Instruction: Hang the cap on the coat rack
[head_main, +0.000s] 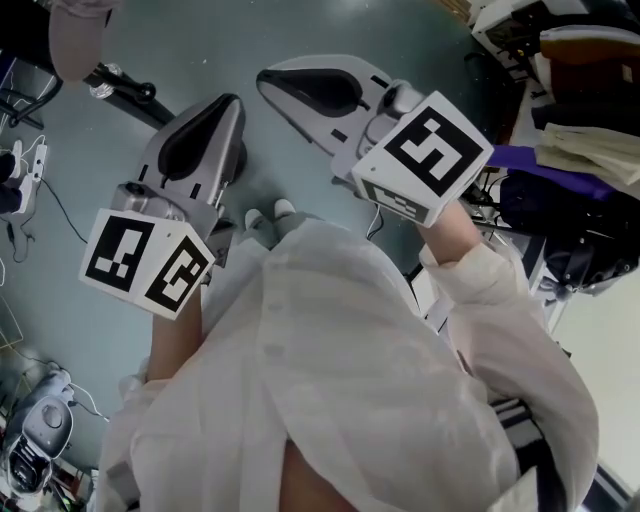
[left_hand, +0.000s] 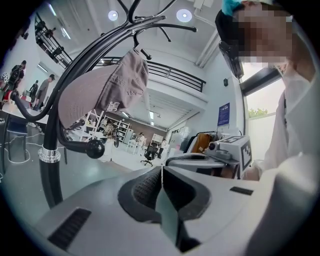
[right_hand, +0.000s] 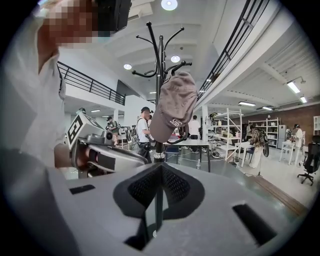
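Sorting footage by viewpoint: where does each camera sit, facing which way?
Head view: on the head, facing down at floor; left hand-held gripper, right hand-held gripper show.
Left gripper view: rides it, faces cap on coat rack; right one shows.
Right gripper view: rides it, faces the cap; left one shows.
Shared: the cap.

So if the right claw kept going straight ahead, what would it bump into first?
Probably the coat rack pole, just under the hanging cap: it stands dead ahead of the shut right claw, though depth is unclear.
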